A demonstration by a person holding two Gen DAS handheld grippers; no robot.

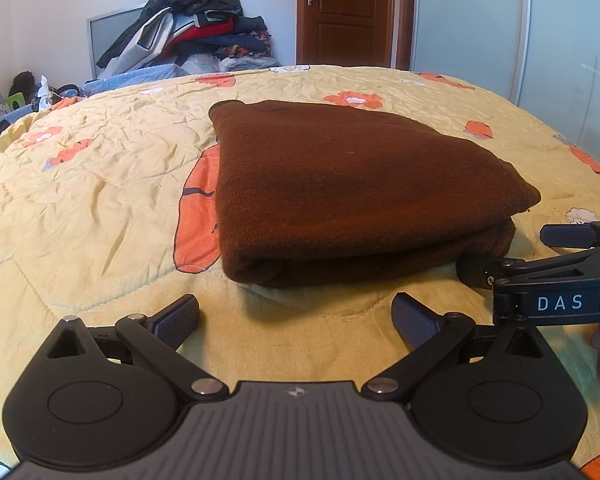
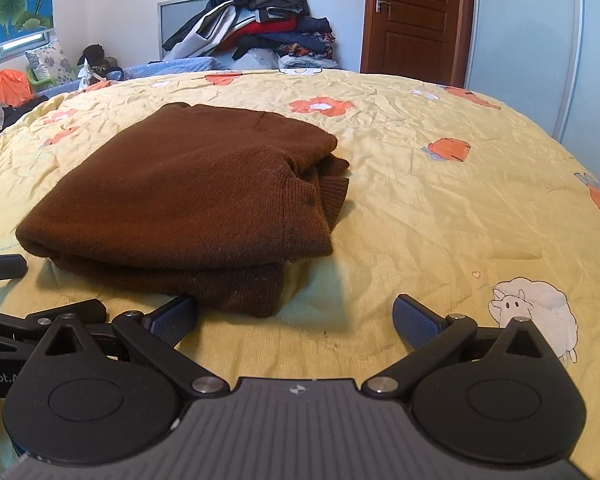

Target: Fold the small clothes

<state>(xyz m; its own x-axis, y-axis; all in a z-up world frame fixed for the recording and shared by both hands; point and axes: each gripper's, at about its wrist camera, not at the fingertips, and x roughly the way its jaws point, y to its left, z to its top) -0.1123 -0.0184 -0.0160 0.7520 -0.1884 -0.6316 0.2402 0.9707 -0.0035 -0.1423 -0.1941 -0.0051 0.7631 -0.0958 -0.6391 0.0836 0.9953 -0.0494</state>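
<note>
left wrist view: the left gripper (image 1: 296, 312) stands with its jaws spread wide and nothing between them, only bare quilt. the folded brown sweater (image 1: 352, 184) lies just ahead of the fingertips, flat on the yellow quilt (image 1: 100, 200), its thick folded edge nearest the gripper; the pads do not touch it. the quilt bears orange flower prints and white sheep. to the right of the left gripper, the right gripper (image 1: 512, 254) enters from the frame edge, seen side-on, its fingers apart and lying near the sweater's near right corner; whether its lower finger touches the knit cannot be told from this view. far ahead, past the bed's end, a pile of clothes (image 1: 204, 28) rises against the wall, with a brown wooden door (image 1: 344, 12) to its right and a pale sliding wardrobe panel (image 1: 472, 24) further right.

right wrist view: the right gripper (image 2: 296, 312) is likewise wide, with empty quilt (image 2: 440, 208) between its pads. the sweater (image 2: 188, 200) lies ahead and to the left; its near corner reaches just beside the left-hand fingertip (image 2: 176, 316), with contact not resolvable. ribbed cuffs or hem show at the sweater's right side, tucked between the layers. the left gripper (image 2: 32, 288) appears at the left edge, fingers apart. a printed sheep (image 2: 536, 312) lies just beyond the right-hand finger. the clothes pile (image 2: 260, 20) and door (image 2: 416, 12) stand far ahead.
</note>
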